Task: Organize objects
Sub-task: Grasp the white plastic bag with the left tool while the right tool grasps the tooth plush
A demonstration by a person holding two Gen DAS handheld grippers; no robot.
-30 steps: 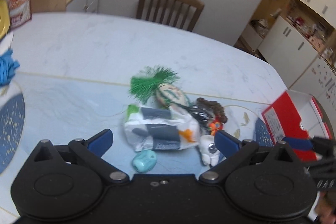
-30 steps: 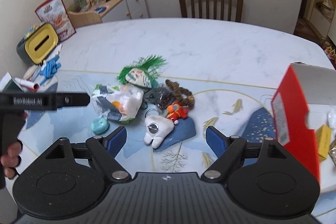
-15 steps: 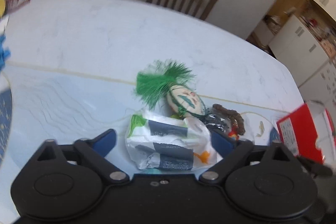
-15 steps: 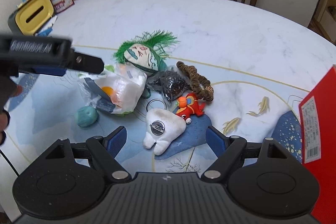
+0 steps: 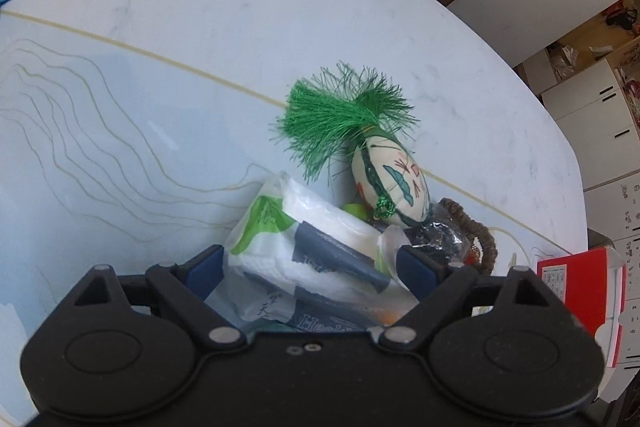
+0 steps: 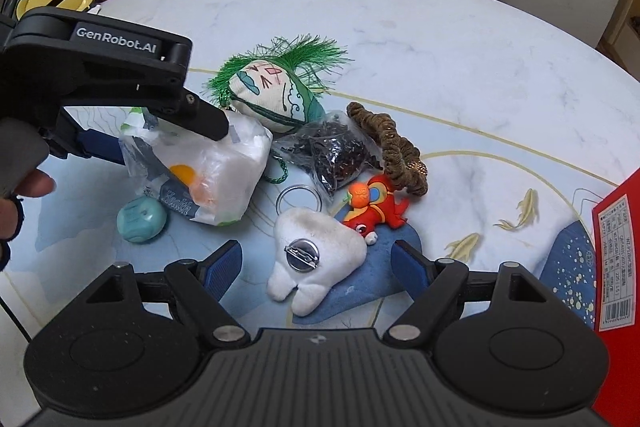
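Left wrist view: the left gripper has its two blue fingers wide apart, one on each side of the tissue pack. The pack sits right between them, and the fingers look very close to its sides, but I cannot tell if they squeeze it yet. Just past the fingertips lies the green-haired doll. A dark bag and a brown ring lie beside the right finger. A red box is far off to the right.

In the right wrist view, the right gripper is wide open and holds nothing. The white tooth toy lies between its fingers, not touching them. Just past the tooth are a red toy and a metal ring. A teal blob lies ahead of the left finger, next to the pack. A hand holds the left gripper at the pack.
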